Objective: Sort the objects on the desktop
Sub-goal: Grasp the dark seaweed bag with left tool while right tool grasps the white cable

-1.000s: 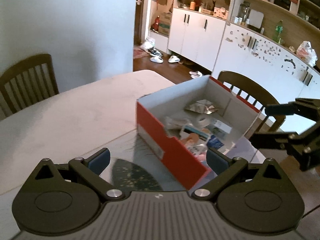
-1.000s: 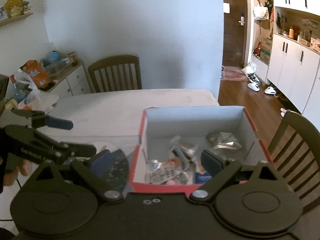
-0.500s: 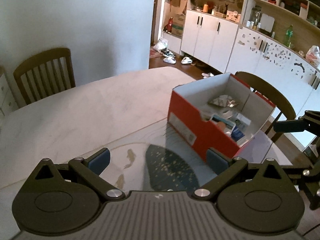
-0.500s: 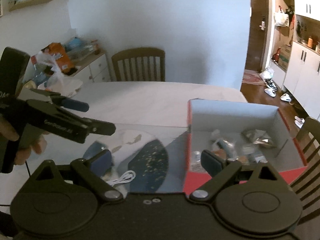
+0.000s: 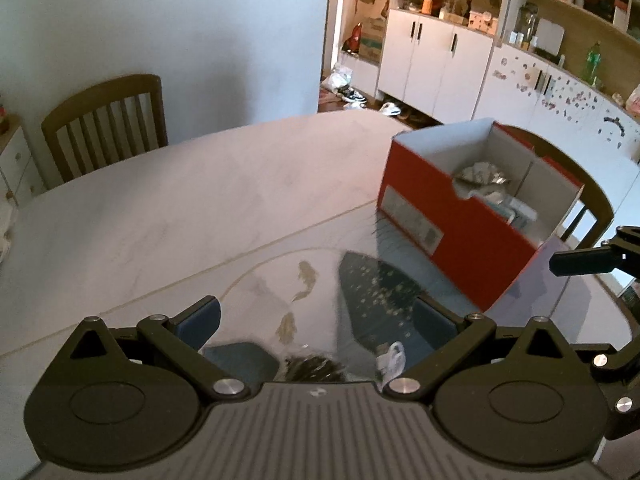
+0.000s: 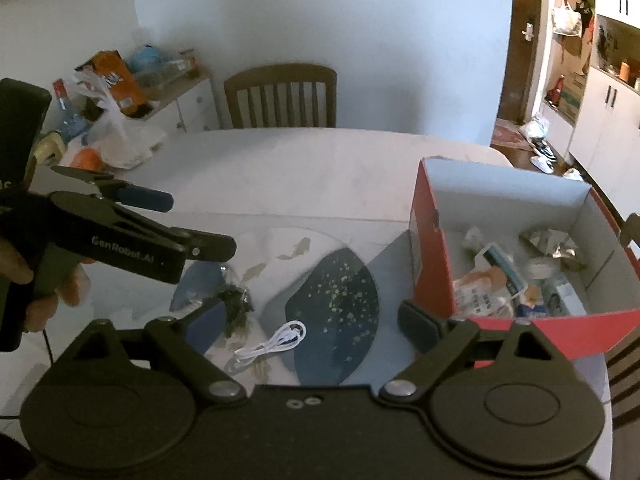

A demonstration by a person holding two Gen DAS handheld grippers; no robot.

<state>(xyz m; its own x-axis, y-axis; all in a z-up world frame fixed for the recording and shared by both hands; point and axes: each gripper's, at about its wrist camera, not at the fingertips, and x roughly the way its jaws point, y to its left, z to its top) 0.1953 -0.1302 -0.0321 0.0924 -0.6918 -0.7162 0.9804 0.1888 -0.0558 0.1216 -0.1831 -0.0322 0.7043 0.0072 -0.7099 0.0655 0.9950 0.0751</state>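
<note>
Left to right we list: our left gripper (image 6: 192,224), black with blue pads, jaws spread and empty, poised over a clear packet of dark dried leaves (image 6: 236,306) — likely the next pick; a coiled white cable (image 6: 276,340) loose on the fish-patterned glass mat (image 6: 280,252). Then our right gripper (image 6: 312,320), jaws likewise wide and empty, hanging near the cable; and the red cardboard box with white lining (image 6: 430,260), set at the mat's right edge and already holding sorted packets and wrappers — within short reach for both remaining items.
</note>
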